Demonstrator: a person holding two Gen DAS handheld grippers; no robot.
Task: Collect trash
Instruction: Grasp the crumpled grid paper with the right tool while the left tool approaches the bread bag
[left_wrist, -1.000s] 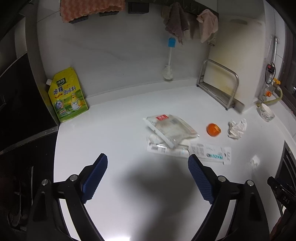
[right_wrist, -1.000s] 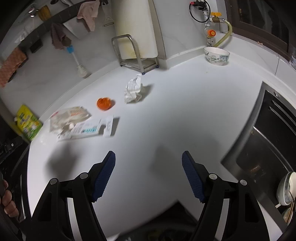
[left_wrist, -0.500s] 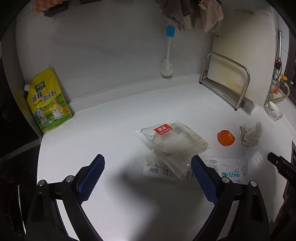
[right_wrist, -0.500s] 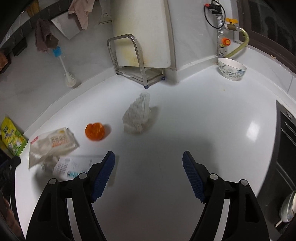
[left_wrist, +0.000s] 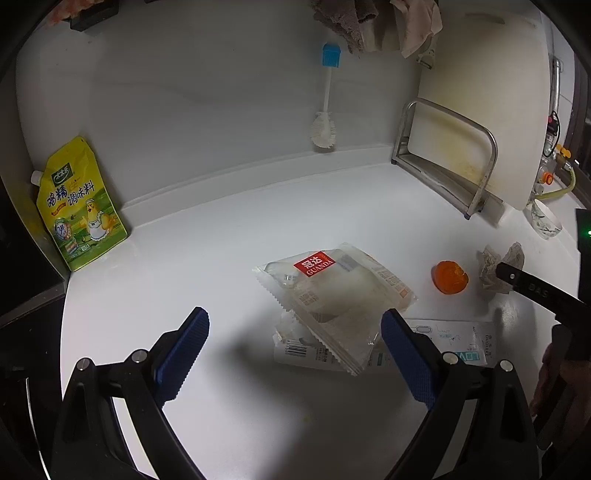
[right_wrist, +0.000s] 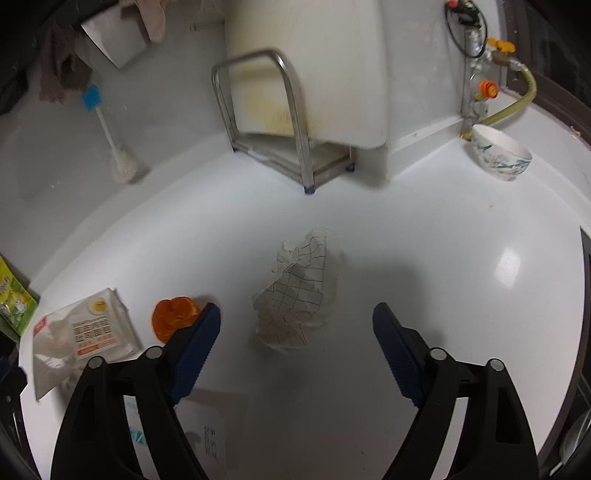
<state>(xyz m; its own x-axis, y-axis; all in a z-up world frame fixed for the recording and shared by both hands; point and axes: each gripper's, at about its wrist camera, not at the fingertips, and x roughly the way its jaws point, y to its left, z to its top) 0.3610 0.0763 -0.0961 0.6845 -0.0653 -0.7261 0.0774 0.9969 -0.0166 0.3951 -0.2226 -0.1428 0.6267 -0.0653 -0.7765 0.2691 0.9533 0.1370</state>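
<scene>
My right gripper (right_wrist: 295, 332) above white counter (right_wrist: 424, 240), jaws wide, just been opening, gripping nothing. Crumpled checked paper (right_wrist: 295, 291) lies on counter ahead, between my blue pads (right_wrist: 195, 350), untouched. Orange peel (right_wrist: 171, 317) just beside left pad. Clear wrapper (left_wrist: 332, 291) left of peel, on top of flat printed packets (left_wrist: 454, 343). My left gripper (left_wrist: 295, 354) open too, empty, wrapper lying ahead between fingers. Yellow pouch (left_wrist: 77, 206) leans at wall, far left. Bowl (right_wrist: 498, 151) by hose, back right.
</scene>
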